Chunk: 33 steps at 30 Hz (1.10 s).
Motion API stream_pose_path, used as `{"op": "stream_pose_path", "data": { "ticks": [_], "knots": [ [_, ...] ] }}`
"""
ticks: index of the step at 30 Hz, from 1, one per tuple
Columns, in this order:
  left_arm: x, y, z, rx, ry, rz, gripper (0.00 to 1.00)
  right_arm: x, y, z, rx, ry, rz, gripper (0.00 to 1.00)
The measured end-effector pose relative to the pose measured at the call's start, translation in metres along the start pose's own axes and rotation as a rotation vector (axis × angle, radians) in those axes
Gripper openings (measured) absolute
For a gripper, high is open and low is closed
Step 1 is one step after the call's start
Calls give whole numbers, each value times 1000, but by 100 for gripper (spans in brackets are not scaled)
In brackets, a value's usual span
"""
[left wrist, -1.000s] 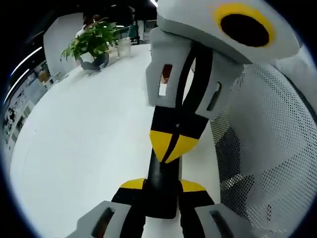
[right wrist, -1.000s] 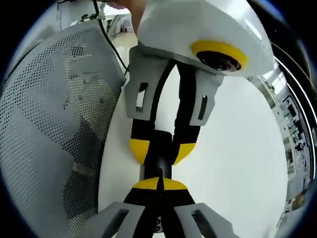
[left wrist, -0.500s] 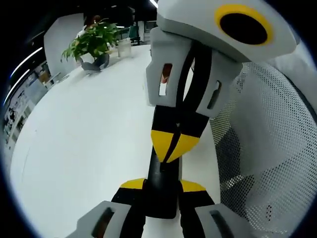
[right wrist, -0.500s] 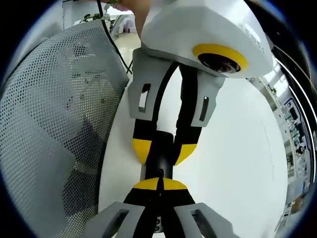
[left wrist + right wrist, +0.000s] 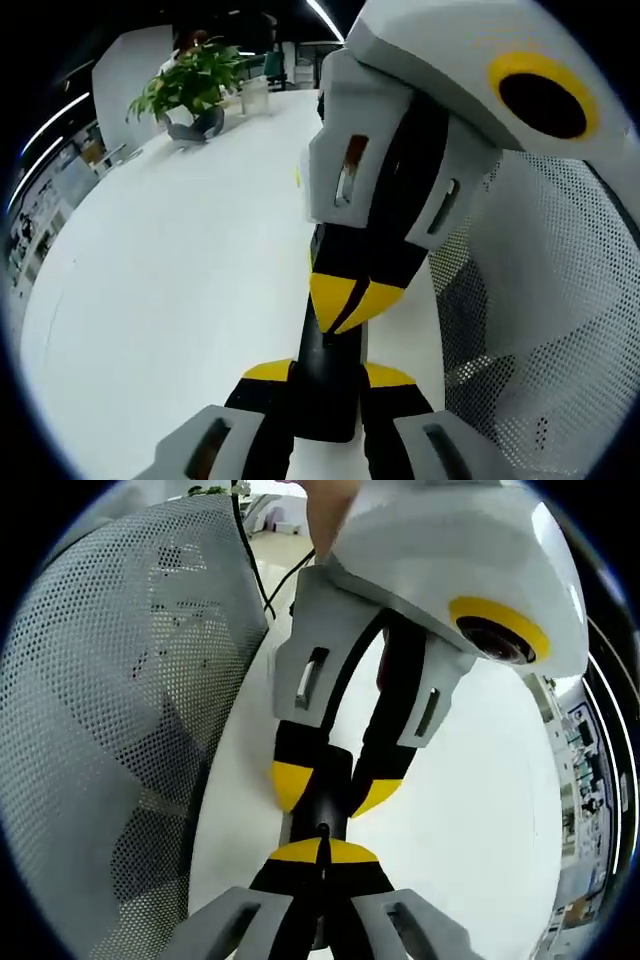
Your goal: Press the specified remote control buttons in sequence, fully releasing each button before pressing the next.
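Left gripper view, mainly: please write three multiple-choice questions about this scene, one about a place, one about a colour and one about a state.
1. Where does the potted plant stand in the left gripper view?
A. On the far part of the white table
B. On the seat of a chair
C. Between two jaws

2. What colour are the tips of the left tongs and the right tongs?
A. Red
B. Green
C. Yellow

3. What is the state of the black remote?
A. It lies free on the table
B. Both tongs grip it, one at each end
C. It hangs from a cable

Key: 1 A, the plant sits at the table's far end, upper left in the view. 2 C, all visible tips are yellow. 3 B, the remote spans between the two closed pairs of tips.
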State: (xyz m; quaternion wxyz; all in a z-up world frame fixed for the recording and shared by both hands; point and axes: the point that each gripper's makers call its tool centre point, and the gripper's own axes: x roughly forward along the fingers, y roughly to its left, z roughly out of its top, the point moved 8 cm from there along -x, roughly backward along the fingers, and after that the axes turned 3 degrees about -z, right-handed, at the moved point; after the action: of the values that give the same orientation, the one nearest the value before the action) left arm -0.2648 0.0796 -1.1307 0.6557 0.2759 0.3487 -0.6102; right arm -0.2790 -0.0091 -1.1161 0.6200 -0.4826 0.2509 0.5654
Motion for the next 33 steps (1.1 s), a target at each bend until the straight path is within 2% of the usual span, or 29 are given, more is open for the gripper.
{"op": "stream_pose_path", "data": {
  "ticks": [4,7,11,24,27,33],
  "knots": [
    [0,0,1,7,12,-4,23,-1,-4,-5,167,-55,26,0],
    [0,0,0,7,10,-5,23,-2,-3,-5,195,-83,39,0],
    [0,0,0,0,6,0,23,0,-2,-3,178,-78,31,0],
    [-1,0,0,-1,1,-2,23,4,-5,3,138,-71,74,0],
    [0,0,0,3,4,-2,23,5,-4,5,94,-60,65,0],
    [0,0,1,12,22,-5,23,7,-2,9,76,-39,19,0]
  ]
}}
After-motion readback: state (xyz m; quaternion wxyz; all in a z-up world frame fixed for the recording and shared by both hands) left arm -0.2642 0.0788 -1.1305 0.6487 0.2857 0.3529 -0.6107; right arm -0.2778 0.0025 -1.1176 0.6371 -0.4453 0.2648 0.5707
